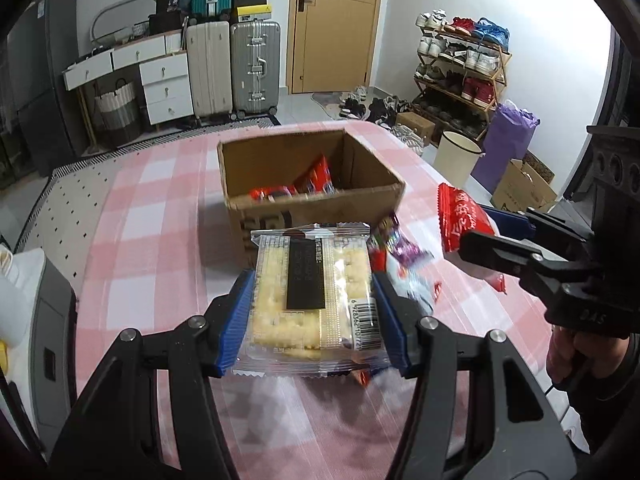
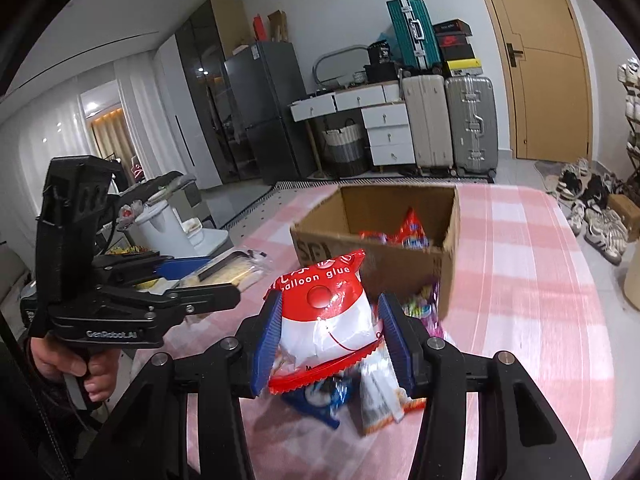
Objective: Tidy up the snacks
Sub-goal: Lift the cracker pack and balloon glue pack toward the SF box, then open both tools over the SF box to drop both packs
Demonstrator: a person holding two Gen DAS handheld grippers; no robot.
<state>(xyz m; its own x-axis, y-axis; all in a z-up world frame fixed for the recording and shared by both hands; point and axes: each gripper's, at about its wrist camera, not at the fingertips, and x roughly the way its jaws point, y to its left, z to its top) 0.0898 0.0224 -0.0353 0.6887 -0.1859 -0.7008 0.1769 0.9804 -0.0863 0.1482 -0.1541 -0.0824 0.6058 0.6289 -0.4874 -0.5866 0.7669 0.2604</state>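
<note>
My left gripper (image 1: 312, 308) is shut on a clear pack of pale crackers (image 1: 308, 300) with a black label, held above the pink checked tablecloth (image 1: 140, 240). My right gripper (image 2: 332, 336) is shut on a red and white packet (image 2: 324, 320) printed "balloon glue"; the same packet (image 1: 464, 220) shows at the right of the left wrist view. An open cardboard box (image 1: 304, 200) stands just beyond both grippers, with several red snack packets (image 1: 312, 180) inside. Loose snack packets (image 2: 360, 396) lie on the cloth under the right gripper, near the box's front wall.
A white appliance (image 2: 176, 224) stands at the table's left edge. A person's hand (image 2: 80, 368) grips the left gripper's handle. Beyond the table are suitcases (image 1: 236, 68), a white drawer unit (image 1: 160, 80), a shoe rack (image 1: 460, 64), a bin (image 1: 456, 156) and floor boxes.
</note>
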